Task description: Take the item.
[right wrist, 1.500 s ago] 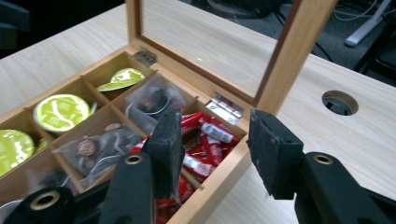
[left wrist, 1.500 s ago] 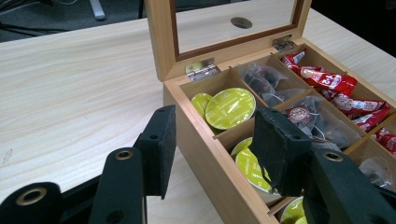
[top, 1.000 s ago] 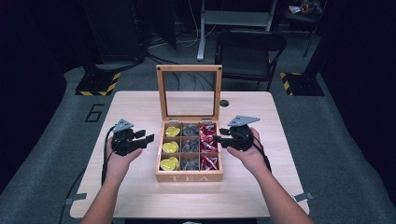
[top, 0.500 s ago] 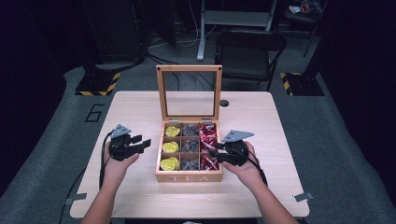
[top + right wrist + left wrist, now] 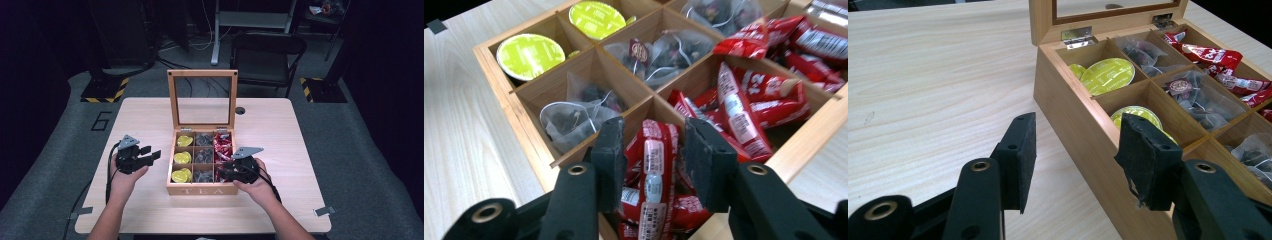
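One wooden tea box [image 5: 202,189] is sitting lid-up at the middle of the surface [image 5: 280,125], holding nine compartments in three columns: three on the left with yellow-green capsules [image 5: 181,158], three in the middle with dark mesh tea bags [image 5: 203,155], three on the right with red sachets [image 5: 222,146]; the sachets are too heaped to count. Two claws are working the box. The right claw [image 5: 651,150] is hovering over the near right compartment, its jaws part open and bracketing one red sachet [image 5: 653,175] lying just beneath; the pads are standing clear of it and nothing is being gripped. That sachet is lying with its long axis running from the claw toward the far side of the box, parallel to the jaws. The left claw [image 5: 1075,150] is waiting to the left of the box beside its near left corner, jaws part open and holding nothing.
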Motion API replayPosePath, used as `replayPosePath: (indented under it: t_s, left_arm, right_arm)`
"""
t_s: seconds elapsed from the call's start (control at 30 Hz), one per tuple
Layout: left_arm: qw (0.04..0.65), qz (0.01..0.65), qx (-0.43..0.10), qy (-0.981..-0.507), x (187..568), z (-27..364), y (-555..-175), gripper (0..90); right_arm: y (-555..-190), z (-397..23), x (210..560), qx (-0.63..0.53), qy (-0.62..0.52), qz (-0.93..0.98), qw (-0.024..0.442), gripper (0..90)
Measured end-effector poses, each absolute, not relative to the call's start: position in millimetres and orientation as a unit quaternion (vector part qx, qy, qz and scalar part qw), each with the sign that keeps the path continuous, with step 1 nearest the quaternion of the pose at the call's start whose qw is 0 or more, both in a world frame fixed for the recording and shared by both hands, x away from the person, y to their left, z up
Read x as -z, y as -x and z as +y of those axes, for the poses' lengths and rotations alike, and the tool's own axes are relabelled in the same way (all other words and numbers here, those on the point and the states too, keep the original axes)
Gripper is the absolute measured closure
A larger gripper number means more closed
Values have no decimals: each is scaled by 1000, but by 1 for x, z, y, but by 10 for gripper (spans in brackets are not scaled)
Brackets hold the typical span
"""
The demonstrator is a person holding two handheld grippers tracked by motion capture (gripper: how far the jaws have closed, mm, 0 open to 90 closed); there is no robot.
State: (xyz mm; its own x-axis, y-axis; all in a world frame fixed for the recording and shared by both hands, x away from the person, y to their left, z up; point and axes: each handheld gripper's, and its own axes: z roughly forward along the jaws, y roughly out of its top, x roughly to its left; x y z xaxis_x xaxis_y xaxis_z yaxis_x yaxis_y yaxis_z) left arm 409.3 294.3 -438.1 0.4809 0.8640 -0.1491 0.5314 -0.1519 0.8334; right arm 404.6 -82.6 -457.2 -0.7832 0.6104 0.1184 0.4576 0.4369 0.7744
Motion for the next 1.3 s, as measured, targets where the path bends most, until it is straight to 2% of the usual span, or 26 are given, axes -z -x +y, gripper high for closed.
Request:
replayPosePath:
  t_s: [0.27, 0.43, 0.63, 1.3]
  left_arm:
    - [444, 478, -189, -734, 439, 296, -409, 485]
    - [446, 482, -190, -730, 439, 297, -408, 484]
    - [445, 483, -190, -730, 439, 297, -408, 484]
    - [446, 487, -191, -726, 440, 299, -407, 484]
  right_arm:
    - [-405, -79, 465, -413, -316, 850, 82, 616]
    - [-406, -78, 468, -407, -312, 855, 83, 697]
    - [-405, -80, 466, -411, -307, 855, 77, 747]
    - [-399, -91, 439, -453, -302, 832, 104, 764]
